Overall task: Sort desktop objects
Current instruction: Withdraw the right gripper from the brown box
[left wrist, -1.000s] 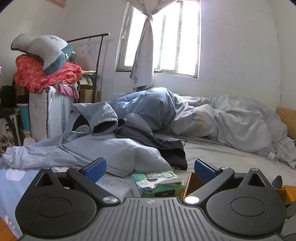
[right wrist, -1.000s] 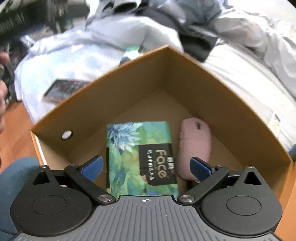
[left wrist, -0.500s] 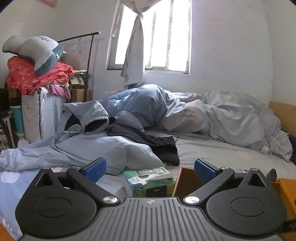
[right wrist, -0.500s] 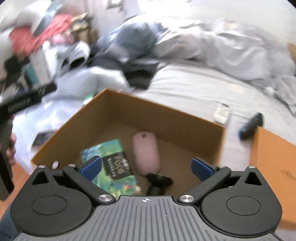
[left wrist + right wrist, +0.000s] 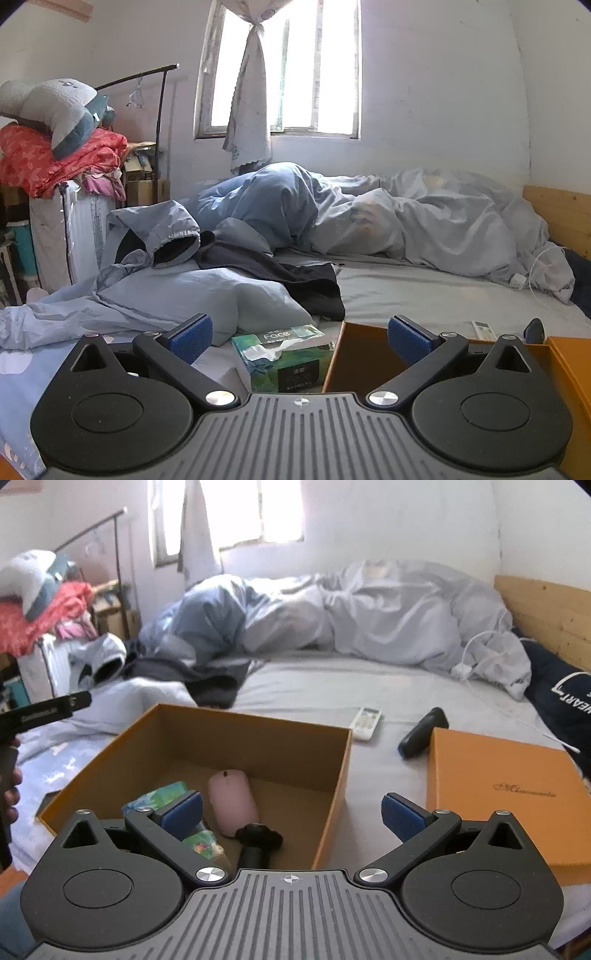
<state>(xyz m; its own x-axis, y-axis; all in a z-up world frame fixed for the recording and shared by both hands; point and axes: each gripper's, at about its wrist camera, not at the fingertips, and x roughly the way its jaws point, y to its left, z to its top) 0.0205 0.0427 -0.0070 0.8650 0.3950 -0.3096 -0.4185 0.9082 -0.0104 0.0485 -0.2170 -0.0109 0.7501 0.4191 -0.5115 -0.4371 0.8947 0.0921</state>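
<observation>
landmark: orange box [image 5: 258, 738] | left out: white remote [image 5: 365, 718] just beyond its far right corner, long axis pointing away, ahead-right of right gripper [image 5: 291, 814] | right gripper nearer, jaws wide, empty | left gripper [image 5: 299, 338] jaws wide, empty, tissue pack [image 5: 284, 354] left of box

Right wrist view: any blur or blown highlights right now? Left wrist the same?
Right wrist: the window is blown out, the background is slightly soft, the orange box and pink mouse are readable. Left wrist: sharper, window also clipped, the tissue pack lettering is legible. Both show fisheye bending at the edges.
</observation>
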